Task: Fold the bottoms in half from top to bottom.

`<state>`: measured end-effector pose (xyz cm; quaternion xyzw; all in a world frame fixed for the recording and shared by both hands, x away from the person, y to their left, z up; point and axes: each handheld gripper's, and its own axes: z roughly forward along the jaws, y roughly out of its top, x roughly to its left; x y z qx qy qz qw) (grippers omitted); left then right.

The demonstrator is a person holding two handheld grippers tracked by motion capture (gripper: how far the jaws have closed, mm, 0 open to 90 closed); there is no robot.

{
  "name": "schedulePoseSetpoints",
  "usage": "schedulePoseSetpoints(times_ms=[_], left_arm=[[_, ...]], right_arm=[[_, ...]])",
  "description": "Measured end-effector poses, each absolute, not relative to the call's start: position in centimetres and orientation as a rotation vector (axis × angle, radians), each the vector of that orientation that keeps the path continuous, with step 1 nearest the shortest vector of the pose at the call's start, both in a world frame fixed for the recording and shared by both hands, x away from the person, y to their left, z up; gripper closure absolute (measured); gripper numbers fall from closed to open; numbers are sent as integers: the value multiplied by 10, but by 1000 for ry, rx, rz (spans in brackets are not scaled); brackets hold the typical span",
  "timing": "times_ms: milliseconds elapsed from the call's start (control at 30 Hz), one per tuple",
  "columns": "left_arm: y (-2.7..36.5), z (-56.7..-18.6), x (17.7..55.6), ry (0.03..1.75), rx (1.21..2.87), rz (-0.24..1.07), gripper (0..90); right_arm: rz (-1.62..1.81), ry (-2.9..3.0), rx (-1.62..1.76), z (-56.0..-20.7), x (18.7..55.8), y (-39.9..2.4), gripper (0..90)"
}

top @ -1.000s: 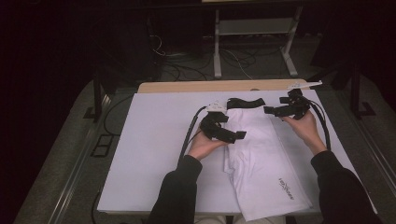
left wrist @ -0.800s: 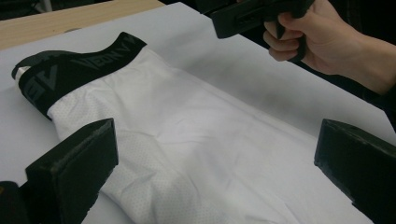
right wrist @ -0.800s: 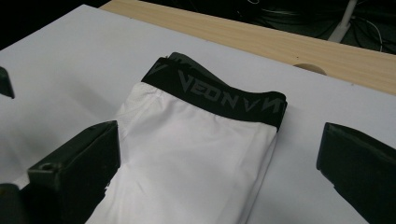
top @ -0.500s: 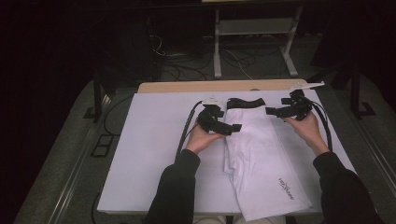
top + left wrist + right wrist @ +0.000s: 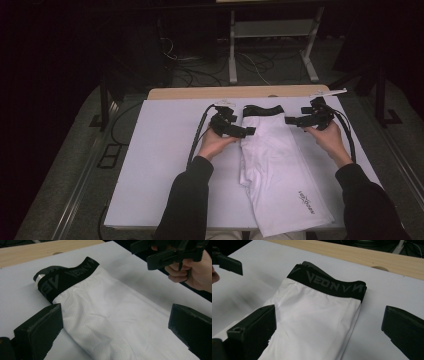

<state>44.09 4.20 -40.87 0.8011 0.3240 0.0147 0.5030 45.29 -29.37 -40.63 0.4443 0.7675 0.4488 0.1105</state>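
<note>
A folded white mesh garment with a black waistband [image 5: 275, 160] lies on the white table sheet [image 5: 155, 165], waistband at twelve o'clock. The left gripper [image 5: 245, 131] sits at its ten o'clock, the right gripper [image 5: 292, 120] at two o'clock.

White shorts [image 5: 280, 172] with a black waistband [image 5: 262, 109] lie folded lengthwise and flat on the white surface [image 5: 155, 165], the waistband toward 12 o'clock and the legs running toward 5 o'clock. The band carries grey lettering, and small dark print sits near the hem.
</note>
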Motion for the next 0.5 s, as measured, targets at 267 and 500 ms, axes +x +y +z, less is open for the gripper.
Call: schedulePoseSetpoints(times_ms=[267,500], left_arm=[[43,-424,454,838,1907,1,0],[43,-430,463,865,1913,-11,0]], right_arm=[[1312,2270,1324,-410,454,-294,0],[1317,2270,1341,-413,456,-296,0]])
